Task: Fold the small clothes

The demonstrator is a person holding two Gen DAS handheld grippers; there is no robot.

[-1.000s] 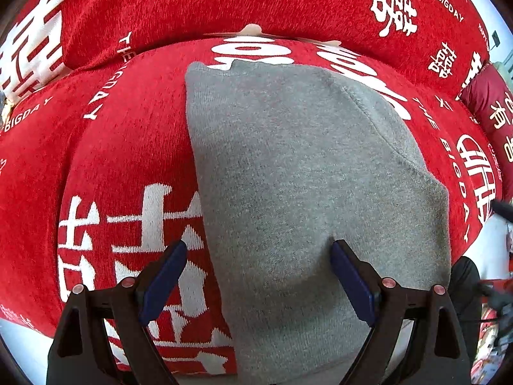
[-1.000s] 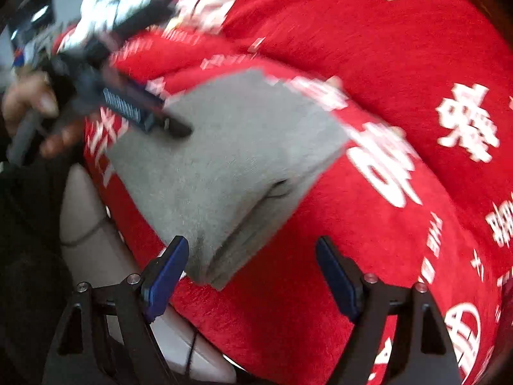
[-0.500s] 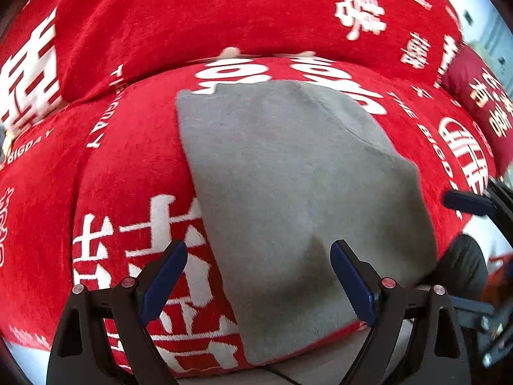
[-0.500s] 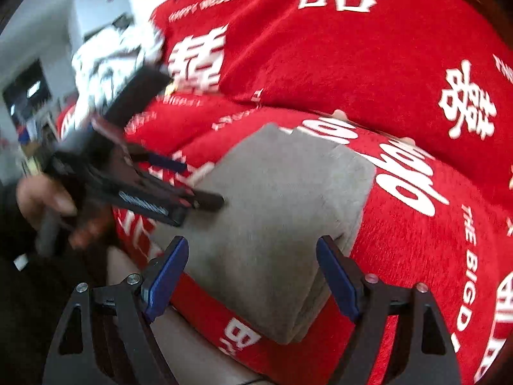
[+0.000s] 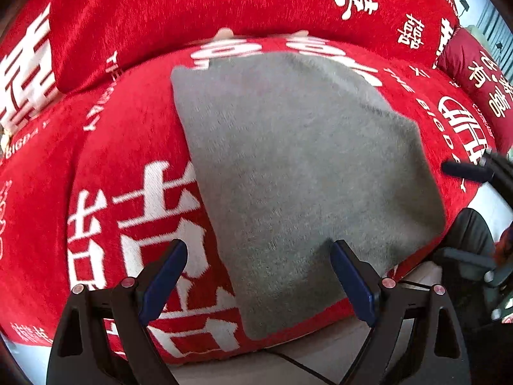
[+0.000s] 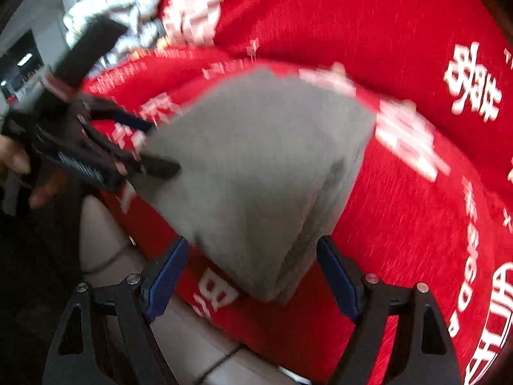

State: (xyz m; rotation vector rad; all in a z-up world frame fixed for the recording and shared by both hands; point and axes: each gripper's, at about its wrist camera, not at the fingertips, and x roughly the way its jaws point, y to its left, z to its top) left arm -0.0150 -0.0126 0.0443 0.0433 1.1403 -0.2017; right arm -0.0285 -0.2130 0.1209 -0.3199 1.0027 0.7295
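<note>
one grey cloth [image 5: 301, 173], folded, several layers showing at its right edge in the right wrist view [image 6: 266, 176]; lies flat on the seat of a red sofa [image 5: 128, 147] with white lettering, its near end reaching the seat's front edge. one left hand-held gripper [image 5: 258, 276], blue pads, jaws spread wide, nothing between the pads; it hangs above the cloth's near left edge, one finger over the red cover, the other over the grey. one right hand-held gripper [image 6: 250, 276], jaws likewise wide apart, empty, the cloth's near corner framed between its fingers, no contact visible. right wrist view blurred. one hand [image 6: 19, 166] seen at that view's left edge, holding the left tool. one dark red cushion [image 5: 481, 77] at the sofa's far right. pale tiled floor [image 6: 198, 346] below the seat.
</note>
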